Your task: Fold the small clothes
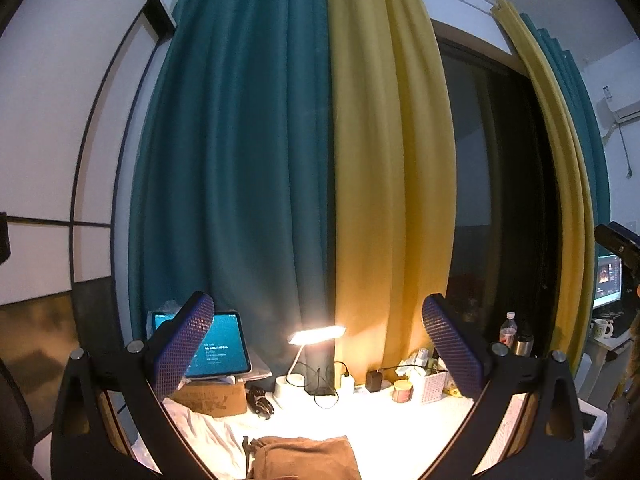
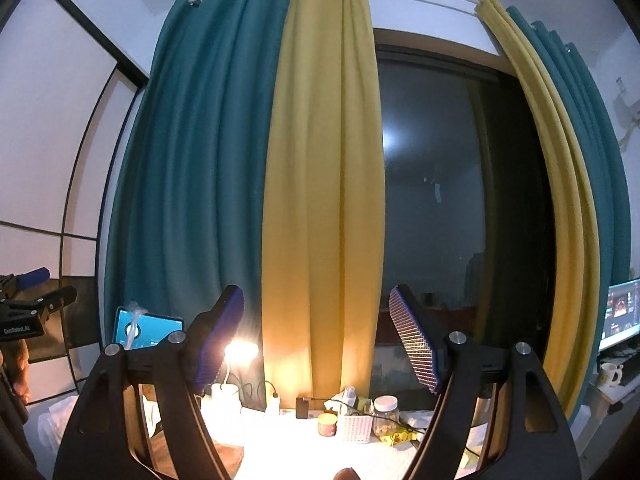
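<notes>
A brown garment point(image 1: 304, 458) lies on the white table cover point(image 1: 380, 428) at the bottom of the left wrist view, with a drawstring end at its left. My left gripper point(image 1: 318, 344) is open and empty, raised above the table and pointing at the curtains. My right gripper point(image 2: 316, 340) is also open and empty, raised and pointing at the curtains. In the right wrist view a corner of the brown garment point(image 2: 230, 454) shows at the lower left between the finger arms. The left gripper's body point(image 2: 28, 312) shows at that view's left edge.
A lit desk lamp point(image 1: 316, 336), a tablet point(image 1: 220, 344) on a cardboard box point(image 1: 216, 398), cables, a charger, a small jar point(image 1: 402, 390), a white basket point(image 2: 358, 428) and a glass jar point(image 2: 386, 414) line the table's back edge. Teal and yellow curtains point(image 1: 320, 160) hang behind. A monitor point(image 2: 622, 312) stands right.
</notes>
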`<state>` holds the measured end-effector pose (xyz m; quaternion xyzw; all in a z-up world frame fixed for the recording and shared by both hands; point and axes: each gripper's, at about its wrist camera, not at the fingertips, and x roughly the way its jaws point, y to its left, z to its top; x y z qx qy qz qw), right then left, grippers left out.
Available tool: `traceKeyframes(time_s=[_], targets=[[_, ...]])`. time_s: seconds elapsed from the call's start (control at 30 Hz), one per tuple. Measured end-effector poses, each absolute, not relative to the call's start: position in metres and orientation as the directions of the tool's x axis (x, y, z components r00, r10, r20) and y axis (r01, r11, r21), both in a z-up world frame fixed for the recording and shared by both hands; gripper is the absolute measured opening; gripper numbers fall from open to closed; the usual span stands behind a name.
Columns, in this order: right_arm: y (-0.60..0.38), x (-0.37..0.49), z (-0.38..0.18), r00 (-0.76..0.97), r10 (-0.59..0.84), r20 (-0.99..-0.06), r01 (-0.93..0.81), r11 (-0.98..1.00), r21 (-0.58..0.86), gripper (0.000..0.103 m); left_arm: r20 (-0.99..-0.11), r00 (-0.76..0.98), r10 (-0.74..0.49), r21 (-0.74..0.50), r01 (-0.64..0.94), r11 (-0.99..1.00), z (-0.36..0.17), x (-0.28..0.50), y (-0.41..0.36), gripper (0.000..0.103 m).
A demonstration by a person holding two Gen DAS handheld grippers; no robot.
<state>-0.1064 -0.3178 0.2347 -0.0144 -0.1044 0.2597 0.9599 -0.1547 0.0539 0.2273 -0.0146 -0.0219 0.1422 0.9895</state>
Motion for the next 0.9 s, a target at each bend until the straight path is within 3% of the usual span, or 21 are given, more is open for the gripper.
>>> traceKeyframes(time_s=[0.9], targets=[[-0.316, -0.089, 0.228, 0.862, 0.486, 0.144, -0.479, 0.874, -0.080, 0.078, -0.004, 0.951, 0.311, -0.036, -0.311, 0.950, 0.220, -0.144, 0.050, 0.103]])
